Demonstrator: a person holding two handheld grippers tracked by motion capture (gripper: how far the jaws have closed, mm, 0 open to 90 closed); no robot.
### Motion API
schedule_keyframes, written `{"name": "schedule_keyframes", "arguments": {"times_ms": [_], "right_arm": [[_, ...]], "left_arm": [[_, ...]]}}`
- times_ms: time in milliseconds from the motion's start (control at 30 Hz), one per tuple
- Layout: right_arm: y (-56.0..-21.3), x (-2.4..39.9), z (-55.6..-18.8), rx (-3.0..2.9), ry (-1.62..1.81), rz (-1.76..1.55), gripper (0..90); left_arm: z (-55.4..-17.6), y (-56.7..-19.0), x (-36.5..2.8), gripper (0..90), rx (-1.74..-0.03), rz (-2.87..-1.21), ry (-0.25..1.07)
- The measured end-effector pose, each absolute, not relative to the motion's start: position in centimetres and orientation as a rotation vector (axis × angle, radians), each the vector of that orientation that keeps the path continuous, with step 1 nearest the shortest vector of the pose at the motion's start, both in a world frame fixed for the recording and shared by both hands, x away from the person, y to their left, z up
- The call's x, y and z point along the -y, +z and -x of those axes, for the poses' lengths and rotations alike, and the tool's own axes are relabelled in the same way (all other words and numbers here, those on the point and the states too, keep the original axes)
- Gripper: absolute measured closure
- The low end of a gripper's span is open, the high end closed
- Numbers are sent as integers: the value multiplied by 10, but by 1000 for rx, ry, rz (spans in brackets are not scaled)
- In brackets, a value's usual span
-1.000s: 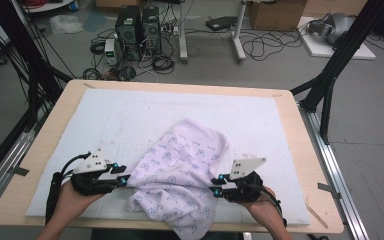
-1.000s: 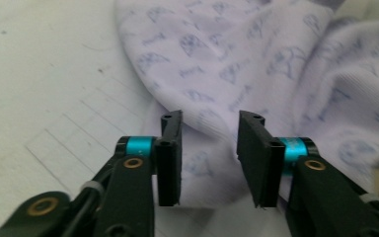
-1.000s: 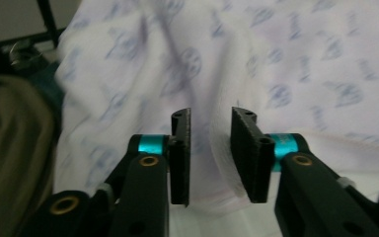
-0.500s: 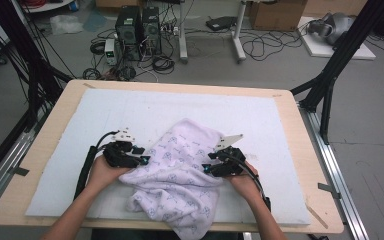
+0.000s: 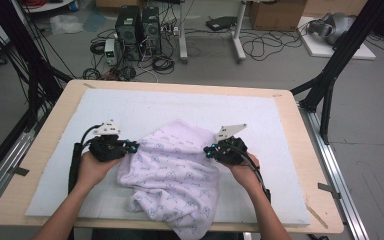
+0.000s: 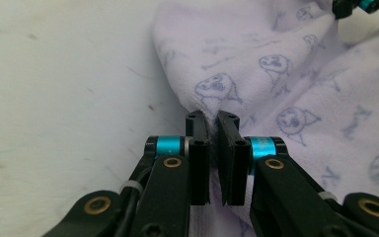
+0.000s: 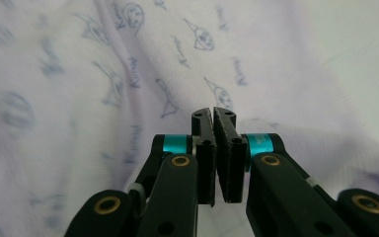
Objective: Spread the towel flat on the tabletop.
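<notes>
Left gripper (image 6: 212,123): fingers (image 6: 197,148) just closed, pinching a fold of lilac printed cloth (image 6: 286,84). White counter (image 6: 64,89) alongside. Teal-tipped part at the top corner (image 6: 360,6), possibly the other gripper.

Black claws (image 6: 212,129), teal collars, brass screws

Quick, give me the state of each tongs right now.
Left tongs: shut on the edge of the printed lilac cloth, having just closed.
Right tongs: shut on a fold of the same cloth, having just closed.
</notes>
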State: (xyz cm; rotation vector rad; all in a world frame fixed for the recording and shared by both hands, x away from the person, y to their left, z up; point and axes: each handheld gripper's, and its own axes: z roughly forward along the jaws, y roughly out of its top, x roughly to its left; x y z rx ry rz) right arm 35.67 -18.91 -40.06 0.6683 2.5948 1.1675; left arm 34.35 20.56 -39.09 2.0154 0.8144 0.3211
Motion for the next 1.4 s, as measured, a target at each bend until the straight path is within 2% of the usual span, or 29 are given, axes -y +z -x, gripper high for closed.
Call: {"name": "schedule_keyframes", "arguments": {"times_ms": [167,300,433,567,633,733,800,900,1000,1033,1067,1167,1233,1267,1400], "right_arm": [[-371,184,-355,-2529,1214,-603,877],[-374,188,-345,-2567,1176,-584,877],[-398,199,-324,-2652,1114,-568,877],[-420,217,-305,-2708,1037,-614,893],[-419,226,-305,-2680,1069,-655,804],[-412,231,-309,-2628,1198,-691,731],[-410,225,-314,-2619,1230,-671,629],[-412,212,-323,-2625,1246,-656,572],[-418,201,-334,-2638,1265,-657,563],[-422,198,-339,-2644,1260,-667,567],[-425,197,-342,-2655,1259,-682,577],[-435,194,-351,-2702,1263,-719,699],[-437,195,-353,-2722,1268,-723,795],[-436,195,-354,-2720,1268,-713,814],[-423,198,-352,-2659,1305,-688,825]], "left_arm": [[-331,-365,-208,833,-781,-1995,421],[-312,-377,-204,815,-730,-2038,363],[-296,-407,-204,679,-682,-2115,272],[-302,-413,-212,566,-728,-2119,253],[-310,-408,-211,538,-733,-2101,250],[-323,-404,-204,525,-728,-2068,203],[-332,-405,-194,527,-727,-2067,194],[-343,-411,-174,531,-728,-2085,179],[-351,-422,-155,526,-755,-2123,216],[-353,-425,-151,541,-759,-2137,217],[-355,-429,-147,593,-762,-2156,207],[-358,-437,-139,870,-743,-2222,173],[-358,-435,-141,896,-743,-2212,173],[-357,-432,-145,897,-757,-2202,195],[-351,-412,-164,898,-788,-2095,276]]}}
